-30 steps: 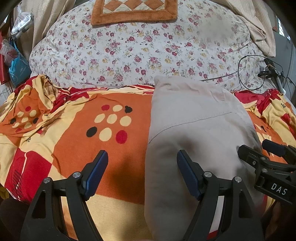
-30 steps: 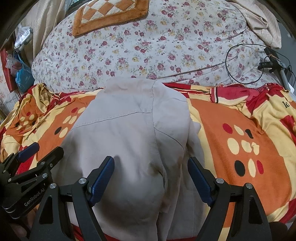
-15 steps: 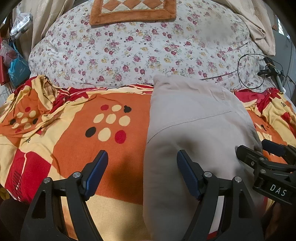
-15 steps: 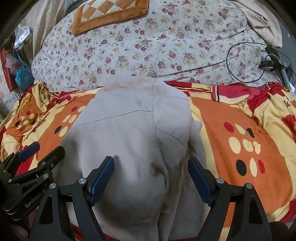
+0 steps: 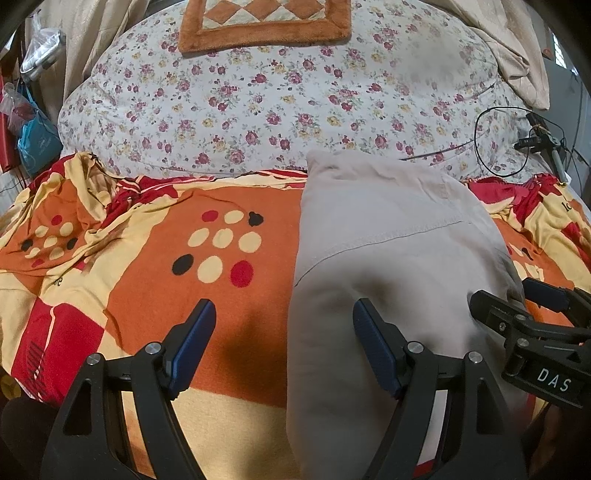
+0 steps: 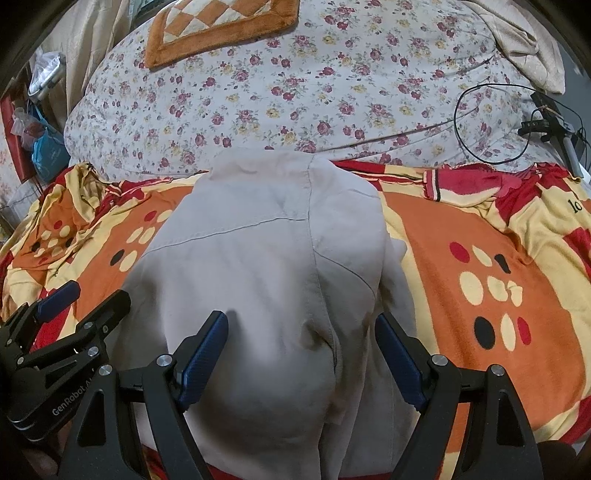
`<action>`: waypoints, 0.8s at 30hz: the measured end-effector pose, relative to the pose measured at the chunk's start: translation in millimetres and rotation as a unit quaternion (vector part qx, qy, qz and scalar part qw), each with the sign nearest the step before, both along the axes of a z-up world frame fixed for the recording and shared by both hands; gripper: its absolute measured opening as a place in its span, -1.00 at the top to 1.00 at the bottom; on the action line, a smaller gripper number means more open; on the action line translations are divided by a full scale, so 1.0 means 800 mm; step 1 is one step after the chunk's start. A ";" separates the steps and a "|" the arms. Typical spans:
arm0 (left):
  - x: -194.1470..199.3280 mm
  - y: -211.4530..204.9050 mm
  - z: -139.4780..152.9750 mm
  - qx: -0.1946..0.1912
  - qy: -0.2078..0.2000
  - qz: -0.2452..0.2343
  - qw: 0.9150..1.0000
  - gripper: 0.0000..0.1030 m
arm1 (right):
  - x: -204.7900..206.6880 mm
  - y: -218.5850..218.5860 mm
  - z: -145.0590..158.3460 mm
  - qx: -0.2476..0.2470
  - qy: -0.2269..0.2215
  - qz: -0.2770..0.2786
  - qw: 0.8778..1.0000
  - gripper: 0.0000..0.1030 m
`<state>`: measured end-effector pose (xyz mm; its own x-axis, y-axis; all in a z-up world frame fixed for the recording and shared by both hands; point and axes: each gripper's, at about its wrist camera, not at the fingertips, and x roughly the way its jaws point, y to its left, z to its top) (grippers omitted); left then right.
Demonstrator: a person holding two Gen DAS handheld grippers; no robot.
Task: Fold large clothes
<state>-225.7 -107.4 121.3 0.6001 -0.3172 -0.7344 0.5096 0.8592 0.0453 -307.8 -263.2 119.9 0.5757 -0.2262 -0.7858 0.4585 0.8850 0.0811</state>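
A beige garment (image 5: 391, 258) lies folded into a long strip on the orange, red and yellow blanket (image 5: 147, 258), running away from me. My left gripper (image 5: 284, 343) is open and empty, straddling the garment's left edge near its close end. My right gripper (image 6: 301, 354) is open and empty, with both fingers over the near end of the garment (image 6: 258, 266). Each gripper shows at the edge of the other's view, the right one (image 5: 532, 317) at the garment's right edge and the left one (image 6: 62, 310) at its left edge.
A floral quilt (image 5: 277, 103) lies beyond the blanket, with an orange checkered mat (image 5: 264, 18) on it. A black cable and device (image 5: 532, 144) sit at the far right. Bags (image 5: 33, 133) hang at the left. Beige cloth (image 5: 517, 55) is heaped at the back right.
Almost nothing has changed; both grippers stay open over the garment's near end, with only a slight drift of the views.
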 end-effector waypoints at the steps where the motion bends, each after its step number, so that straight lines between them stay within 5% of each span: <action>1: 0.000 0.000 0.000 0.000 0.000 0.000 1.000 -0.49 | 0.000 0.000 0.000 0.000 0.000 0.000 1.000 -0.61; 24: 0.003 0.006 0.000 -0.002 0.002 0.001 1.000 -0.49 | 0.002 0.003 -0.001 0.001 0.001 0.003 1.000 -0.61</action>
